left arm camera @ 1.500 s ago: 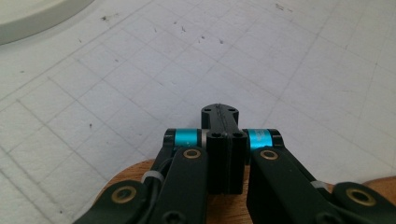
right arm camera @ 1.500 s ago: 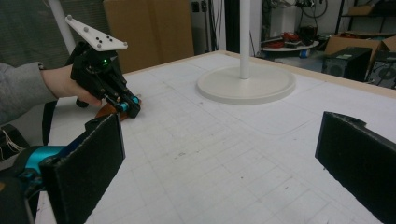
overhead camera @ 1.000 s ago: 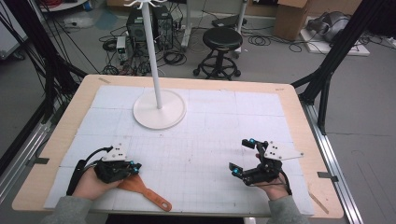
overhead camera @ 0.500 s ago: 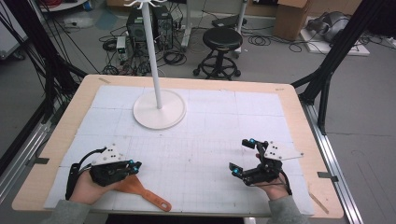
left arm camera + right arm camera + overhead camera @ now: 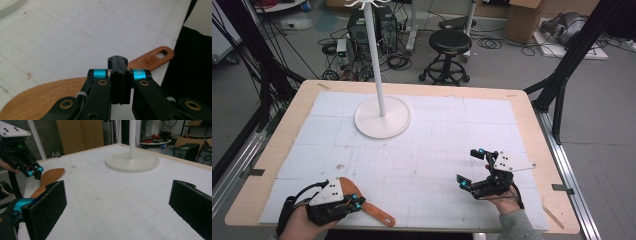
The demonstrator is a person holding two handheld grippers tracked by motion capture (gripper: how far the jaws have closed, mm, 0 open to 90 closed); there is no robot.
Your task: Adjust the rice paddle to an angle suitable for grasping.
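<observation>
A wooden spatula (image 5: 372,211) lies flat near the table's front left edge, its blade (image 5: 50,92) under my left gripper and its handle with a hanging hole (image 5: 152,58) pointing right. My left gripper (image 5: 357,202) hovers just over the blade's neck, jaws pressed together with nothing between them (image 5: 117,60). The right gripper view looks across at the left gripper (image 5: 32,172) and the spatula (image 5: 50,178). My right gripper (image 5: 471,167) rests at the front right, wide open, its pads (image 5: 47,207) far apart over bare mat.
A white stand with a round base (image 5: 383,117) and a thin pole rises from the back middle of the white gridded mat (image 5: 437,150). Beyond the table's wooden rim (image 5: 542,145) are a stool (image 5: 451,42), cables and black frame legs.
My left gripper has drawn back slightly toward the table's near edge, uncovering more of the spatula's blade. The spatula and my right gripper have stayed put.
</observation>
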